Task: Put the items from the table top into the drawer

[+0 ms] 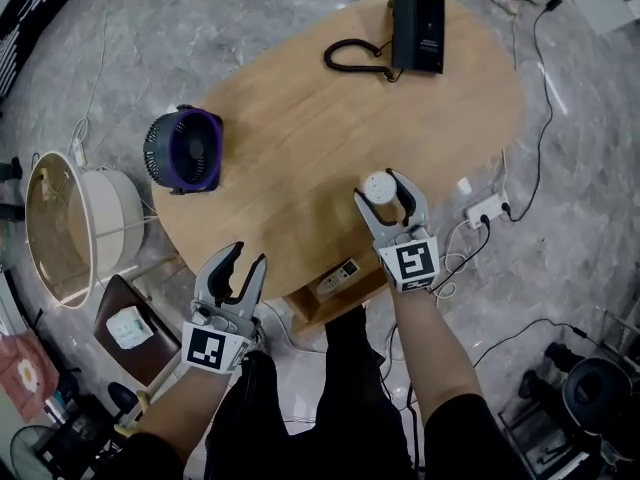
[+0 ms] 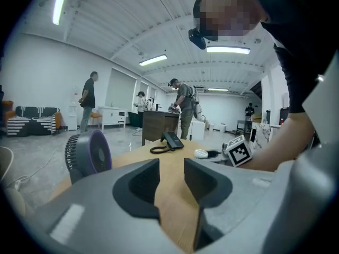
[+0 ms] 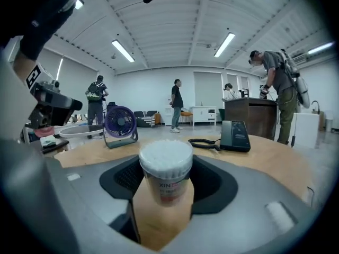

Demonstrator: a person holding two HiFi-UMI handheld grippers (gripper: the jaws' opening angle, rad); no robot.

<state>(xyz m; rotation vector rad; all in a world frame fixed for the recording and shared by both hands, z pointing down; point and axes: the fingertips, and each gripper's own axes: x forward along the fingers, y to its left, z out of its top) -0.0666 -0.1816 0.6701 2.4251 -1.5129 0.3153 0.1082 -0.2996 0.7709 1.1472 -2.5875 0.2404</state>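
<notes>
Clear round plastic cotton swab tub [image 1: 380, 186] is what's in play right now. The right gripper [image 1: 376, 186] has it clamped between its jaws, just right of centre in the head view, over the near edge of the light wooden oval table [image 1: 300, 118]. In the right gripper view the tub looks slightly off the wood, though I wouldn't swear to it. The left gripper [image 1: 247, 255] is at lower left, jaws apart with nothing in them, hovering at the table's edge.

Progress-wise: the open wooden drawer [image 1: 306, 311] pokes out under the table's near edge, just below and left of the tub, and a light grey remote control [image 1: 337, 279] is already lying in it. So I'd call that one item done and the tub number two, grabbed but not in yet. Still on top are the black desk telephone [image 1: 418, 31] with its curly cord at upper right, and the purple-and-black desk fan [image 1: 185, 150] at the left. Not sure the fan would even fit in there. Roughly a third of the way, I reckon.
</notes>
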